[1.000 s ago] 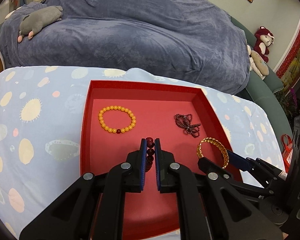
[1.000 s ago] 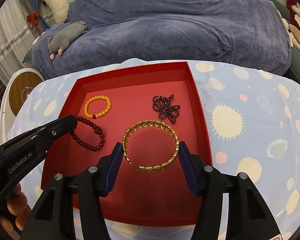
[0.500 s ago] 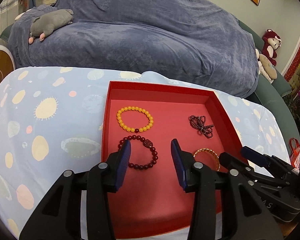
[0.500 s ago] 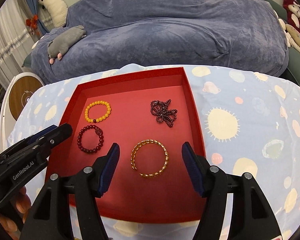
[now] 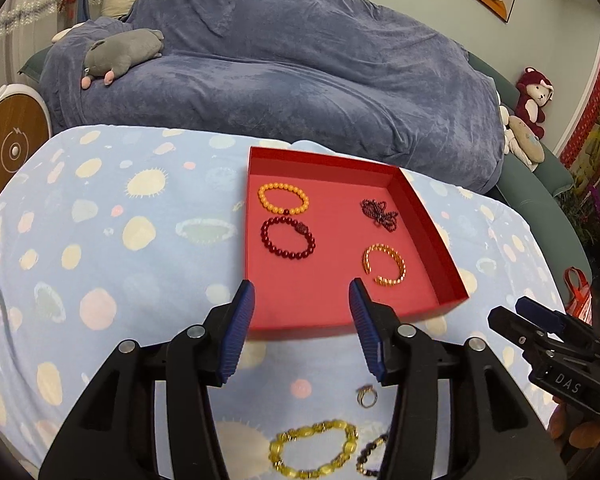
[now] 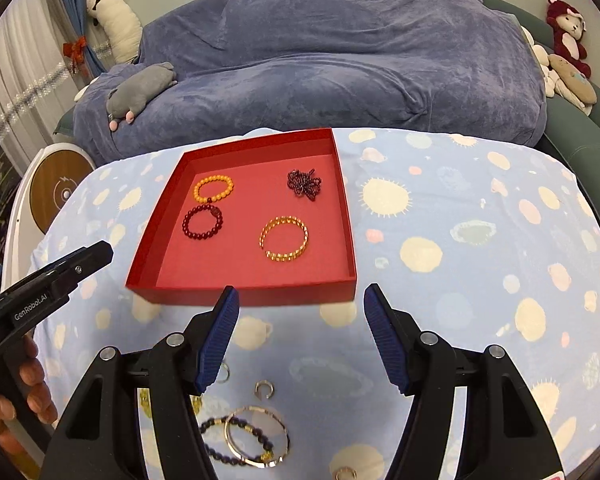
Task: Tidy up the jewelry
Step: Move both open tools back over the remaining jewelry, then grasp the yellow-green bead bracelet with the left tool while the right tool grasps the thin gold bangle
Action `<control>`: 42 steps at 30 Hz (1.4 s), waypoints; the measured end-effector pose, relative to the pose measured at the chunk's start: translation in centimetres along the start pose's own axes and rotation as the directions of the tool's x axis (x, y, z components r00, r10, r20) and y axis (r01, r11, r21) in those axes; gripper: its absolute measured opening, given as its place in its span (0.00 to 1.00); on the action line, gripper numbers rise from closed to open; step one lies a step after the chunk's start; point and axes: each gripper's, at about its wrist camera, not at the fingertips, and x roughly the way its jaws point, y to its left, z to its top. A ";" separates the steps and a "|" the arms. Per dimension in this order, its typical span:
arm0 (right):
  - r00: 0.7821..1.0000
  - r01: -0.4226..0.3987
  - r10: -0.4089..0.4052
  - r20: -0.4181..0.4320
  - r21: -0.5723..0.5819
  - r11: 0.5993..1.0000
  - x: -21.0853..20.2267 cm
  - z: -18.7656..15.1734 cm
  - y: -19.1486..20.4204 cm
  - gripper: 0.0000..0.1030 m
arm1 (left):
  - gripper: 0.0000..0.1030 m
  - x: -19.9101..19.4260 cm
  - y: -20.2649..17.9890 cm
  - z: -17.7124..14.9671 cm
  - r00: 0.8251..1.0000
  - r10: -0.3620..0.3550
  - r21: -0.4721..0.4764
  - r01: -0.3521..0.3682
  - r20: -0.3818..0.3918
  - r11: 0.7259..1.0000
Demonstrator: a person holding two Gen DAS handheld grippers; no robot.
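The red tray (image 5: 420,216) (image 6: 156,236) holds an orange bead bracelet (image 5: 262,199) (image 6: 197,192), a dark red bead bracelet (image 5: 265,237) (image 6: 186,224), a dark bead cluster (image 5: 378,214) (image 6: 304,184) and a gold bangle (image 5: 400,266) (image 6: 305,236). My left gripper (image 5: 301,286) (image 6: 104,250) hovers over the tray's near edge, its jaws opening with nothing between them. My right gripper (image 6: 302,291) (image 5: 514,312) stands open and empty just before the tray's front wall. Below them, a yellow bead bracelet (image 5: 324,425), a thin gold hoop (image 6: 236,416) and small rings (image 5: 367,396) (image 6: 264,388) lie loose on the cloth.
The tray sits on a pale blue spotted cloth (image 5: 100,240). Behind it is a sofa under a blue blanket (image 5: 300,72) with a grey plush (image 5: 124,52). A round white device (image 5: 8,144) stands at the left. A person's hand (image 6: 24,392) holds the left gripper.
Both grippers have pulled back and up from the tray. The left one let go of the dark red bracelet, the right one left the gold bangle, and loose jewellery came into view.
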 end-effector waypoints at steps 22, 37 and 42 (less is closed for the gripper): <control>0.990 -0.010 0.012 -0.139 0.015 1.000 -1.2 -12.9 2.9 0.61 | 0.47 0.5 1.4 -12.3 0.981 0.081 -0.019 -0.086 -0.175 0.996; 0.986 0.012 -0.007 -0.168 0.031 0.999 2.8 -12.4 3.2 0.61 | 0.33 1.9 0.5 -12.7 0.983 0.093 0.026 -0.090 -0.160 0.996; 0.985 0.016 -0.009 -0.170 0.039 0.999 3.7 -12.1 3.2 0.61 | 0.18 2.0 0.6 -12.6 0.984 0.079 0.026 -0.076 -0.159 0.997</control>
